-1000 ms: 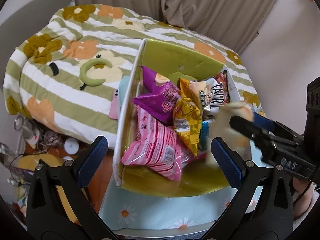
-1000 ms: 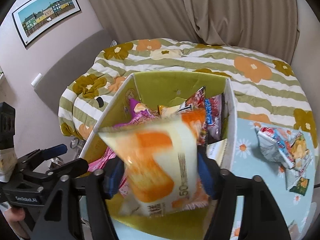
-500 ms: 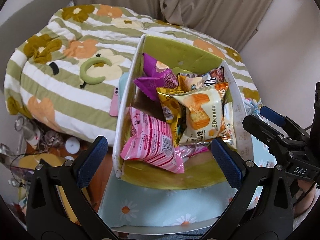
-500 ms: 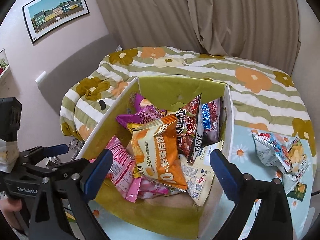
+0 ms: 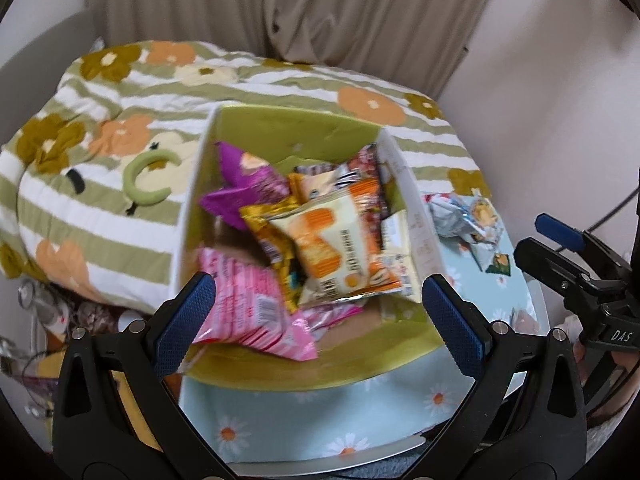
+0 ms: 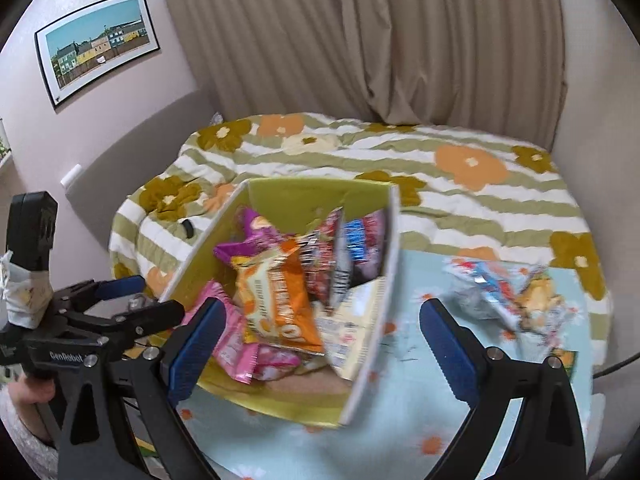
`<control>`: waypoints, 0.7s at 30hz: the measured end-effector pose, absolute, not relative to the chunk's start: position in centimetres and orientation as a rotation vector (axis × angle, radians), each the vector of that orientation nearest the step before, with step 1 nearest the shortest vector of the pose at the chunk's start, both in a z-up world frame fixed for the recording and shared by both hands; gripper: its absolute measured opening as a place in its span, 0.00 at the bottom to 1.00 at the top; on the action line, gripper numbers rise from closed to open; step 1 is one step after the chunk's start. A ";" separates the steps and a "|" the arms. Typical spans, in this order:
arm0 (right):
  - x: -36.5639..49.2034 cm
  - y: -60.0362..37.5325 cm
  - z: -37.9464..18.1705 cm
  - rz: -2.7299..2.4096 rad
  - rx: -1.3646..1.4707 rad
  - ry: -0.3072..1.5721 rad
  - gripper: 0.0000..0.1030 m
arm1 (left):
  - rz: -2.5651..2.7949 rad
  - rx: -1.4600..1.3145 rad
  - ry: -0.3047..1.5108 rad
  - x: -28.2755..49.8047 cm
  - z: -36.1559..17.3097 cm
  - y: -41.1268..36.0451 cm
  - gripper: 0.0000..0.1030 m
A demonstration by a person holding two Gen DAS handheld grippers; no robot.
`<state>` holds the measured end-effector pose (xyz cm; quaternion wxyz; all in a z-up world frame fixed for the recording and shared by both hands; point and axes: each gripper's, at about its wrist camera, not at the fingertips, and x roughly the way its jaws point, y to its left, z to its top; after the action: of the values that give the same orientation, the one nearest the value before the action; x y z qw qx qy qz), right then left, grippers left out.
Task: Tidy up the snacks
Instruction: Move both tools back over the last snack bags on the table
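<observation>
A green open box stands on a small table with a daisy cloth and holds several snack packets. An orange-and-cream packet lies on top of the pile. A pink packet lies at the box's near left, a purple one behind. My left gripper is open and empty, in front of the box. My right gripper is open and empty, over the box's right wall. A few loose packets lie on the table right of the box.
A bed with a striped flowered quilt lies behind the table. Curtains hang at the back. A framed picture hangs on the left wall. Clutter sits on the floor at the left. The right gripper shows in the left wrist view.
One second ago my right gripper held the orange-and-cream packet over the box. It let go; the packet now lies in the box. Both grippers have drawn back and shifted right.
</observation>
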<state>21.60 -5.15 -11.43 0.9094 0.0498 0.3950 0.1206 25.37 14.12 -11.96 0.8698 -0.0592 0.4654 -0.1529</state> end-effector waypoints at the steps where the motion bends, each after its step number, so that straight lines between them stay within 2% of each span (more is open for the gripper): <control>1: 21.2 -5.8 -11.1 0.233 0.092 0.810 0.94 | -0.330 -0.119 0.971 25.4 -11.8 13.6 1.00; 11: 18.5 -13.9 -10.1 0.153 0.042 0.775 0.94 | -0.396 -0.049 0.947 25.4 -10.5 4.8 1.00; 21: 18.5 -24.3 -11.0 0.181 -0.046 0.791 0.94 | -0.436 0.002 0.935 27.1 -9.9 -7.1 1.00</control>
<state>18.47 -24.35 -11.02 0.9185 -0.0226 0.3849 0.0880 27.13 -7.11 -9.89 0.8700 0.0008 0.4468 -0.2083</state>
